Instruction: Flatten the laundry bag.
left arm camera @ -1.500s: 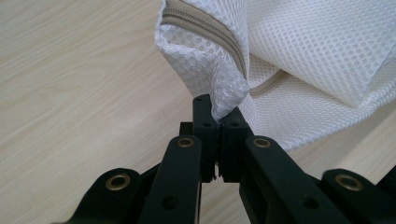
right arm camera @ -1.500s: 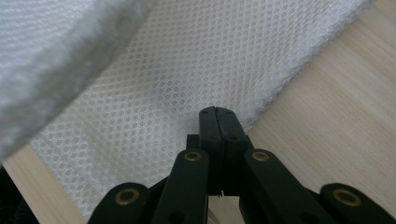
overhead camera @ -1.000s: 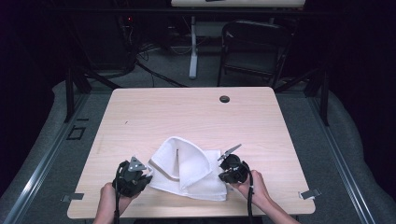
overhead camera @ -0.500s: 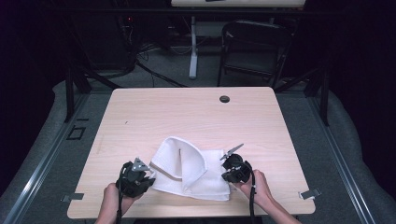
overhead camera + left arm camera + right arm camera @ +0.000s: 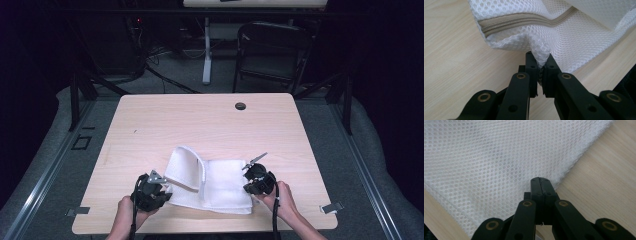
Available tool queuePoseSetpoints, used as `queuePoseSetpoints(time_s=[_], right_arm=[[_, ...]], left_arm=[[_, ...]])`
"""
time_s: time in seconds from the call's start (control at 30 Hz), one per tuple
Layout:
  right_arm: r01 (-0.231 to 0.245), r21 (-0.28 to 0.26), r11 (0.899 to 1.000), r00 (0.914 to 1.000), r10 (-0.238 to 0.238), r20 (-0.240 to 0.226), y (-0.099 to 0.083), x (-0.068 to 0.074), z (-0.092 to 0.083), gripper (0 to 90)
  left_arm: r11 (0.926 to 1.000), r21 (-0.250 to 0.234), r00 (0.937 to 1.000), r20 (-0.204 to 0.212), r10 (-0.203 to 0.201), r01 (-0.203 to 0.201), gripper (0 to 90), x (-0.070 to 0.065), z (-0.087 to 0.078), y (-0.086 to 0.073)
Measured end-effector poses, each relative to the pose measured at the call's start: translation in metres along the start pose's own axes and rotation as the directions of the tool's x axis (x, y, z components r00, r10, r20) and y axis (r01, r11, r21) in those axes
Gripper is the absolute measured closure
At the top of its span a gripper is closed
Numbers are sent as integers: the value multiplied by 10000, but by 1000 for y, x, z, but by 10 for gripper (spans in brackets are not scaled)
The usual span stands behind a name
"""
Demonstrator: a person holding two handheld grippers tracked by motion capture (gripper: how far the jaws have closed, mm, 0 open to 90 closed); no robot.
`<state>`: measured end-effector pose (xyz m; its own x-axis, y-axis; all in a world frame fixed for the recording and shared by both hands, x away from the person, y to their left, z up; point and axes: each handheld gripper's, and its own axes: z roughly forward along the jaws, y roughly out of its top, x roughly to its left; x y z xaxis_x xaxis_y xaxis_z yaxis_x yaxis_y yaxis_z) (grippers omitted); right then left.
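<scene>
A white mesh bag [image 5: 225,182] with a beige zipper [image 5: 524,21] lies on the wooden table [image 5: 210,125] near its front edge. Its left part is folded up and over as a flap [image 5: 187,167]. My left gripper [image 5: 166,190] is at the bag's left end, shut on a bunched bit of mesh [image 5: 540,56] just below the zipper, between the jaw tips [image 5: 540,62]. At the bag's right corner my right gripper [image 5: 248,188] has its jaws closed tight [image 5: 540,181] where the mesh [image 5: 499,157] ends, with the corner hidden under them. A hand holds each gripper.
A round cable hole [image 5: 240,106] sits near the table's far edge. Beyond the table stand a dark folding chair [image 5: 272,50] and a white desk leg [image 5: 206,50]. Small metal clips [image 5: 332,207] lie near the front corners.
The left gripper has drawn back toward the front edge and the right gripper has shifted slightly right. The bag has stretched wider and its raised fold has sunk lower.
</scene>
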<state>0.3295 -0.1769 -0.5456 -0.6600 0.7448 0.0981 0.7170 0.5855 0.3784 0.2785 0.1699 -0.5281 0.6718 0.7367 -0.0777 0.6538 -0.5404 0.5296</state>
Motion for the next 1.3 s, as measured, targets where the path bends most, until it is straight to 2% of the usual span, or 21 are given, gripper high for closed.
queuePoseSetpoints(time_s=[0.17, 0.2, 0.27, 0.33, 0.37, 0.4, 0.43, 0.47, 0.53, 0.57, 0.67, 0.8, 0.87, 0.93, 0.97, 1.0, 1.07, 1.1, 1.2, 1.23, 1.3], right_arm=[[-276, -369, 9989, 9996, 278, 25, -2, 1, 2, 900], [-499, -599, 9970, 9988, 498, -29, -3, 2, 4, 900], [-497, -600, 9970, 9988, 496, -29, -3, 2, 4, 900], [-120, -177, 9998, 9999, 120, -22, -2, -1, 0, 900], [-120, -177, 9998, 9999, 120, -22, -2, -1, 0, 900], [56, 86, 9999, 10000, -56, 5, -2, -2, -2, 900], [-438, -534, 9976, 9990, 438, -1, -4, 1, 3, 900], [-54, -22, 10000, 10000, 55, 23, -3, -2, -1, 900], [-36, 13, 10000, 10000, 36, 71, -3, -3, -2, 900], [-431, -506, 9978, 9991, 433, 15, -5, 0, 2, 900], [-477, -563, 9973, 9989, 478, -2, -6, -1, 2, 900], [-400, -529, 9978, 9991, 405, 93, -7, -4, 1, 900], [-425, -564, 9975, 9991, 429, 51, -7, -4, 1, 900], [-10, -54, 10000, 10000, 10, 9, -6, -7, -3, 900], [18, -21, 10000, 10000, -18, 6, -6, -8, -3, 900], [-24, -220, 9998, 10000, 23, -30, -6, -7, -2, 900], [50, -230, 9997, 9999, -52, -89, -7, -8, -2, 900], [21, -185, 9998, 10000, -20, 49, -7, -8, -3, 900], [17, -200, 9998, 10000, -17, -3, -7, -8, -3, 900], [206, -68, 9998, 9998, -206, -33, -6, -9, -5, 872], [211, -178, 9996, 9998, -211, -8, -6, -8, -5, 845]], left_arm=[[9999, 65, 9998, 186, -95, 94, 848, 2, 2, 0], [9999, 102, 9998, 191, -77, 75, 845, 2, 2, 0], [9998, 156, 9996, 251, -104, 101, 839, 3, 2, -1], [9998, 159, 9995, 287, -133, 129, 833, 3, 2, -1], [9997, 185, 9994, 331, -141, 135, 833, 4, 2, -1], [9996, 189, 9992, 353, -206, 200, 828, 4, 2, -2], [9996, 230, 9991, 374, -196, 188, 825, 4, 2, -2], [9995, 259, 9991, 381, -191, 181, 811, 4, 2, -2], [9992, 354, 9985, 512, -193, 175, 796, 6, 1, -3], [9992, 354, 9985, 512, -193, 175, 781, 6, 1, -3], [9982, 572, 9984, 535, -191, 160, 709, 10, -1, -5], [9961, 845, 9990, 326, -292, 264, 516, 13, -5, -6], [9952, 943, 9993, 265, -275, 249, 449, 15, -7, -5], [9950, 960, 9994, 198, -299, 279, 413, 15, -10, -5], [9951, 947, 9995, 147, -284, 269, 383, 15, -12, -4], [9946, 1004, 9996, 97, -276, 265, 327, 16, -14, -5], [9945, 1017, 9996, 71, -275, 266, 308, 16, -15, -6], [9939, 1012, 9991, -28, -428, 428, 258, 19, -18, -8], [9937, 964, 9984, -30, -570, 570, 190, 23, -20, -10], [9948, 784, 9973, -405, -618, 648, 192, 25, -24, -11], [9950, 739, 9967, -505, -640, 677, 180, 26, -25, -11]])
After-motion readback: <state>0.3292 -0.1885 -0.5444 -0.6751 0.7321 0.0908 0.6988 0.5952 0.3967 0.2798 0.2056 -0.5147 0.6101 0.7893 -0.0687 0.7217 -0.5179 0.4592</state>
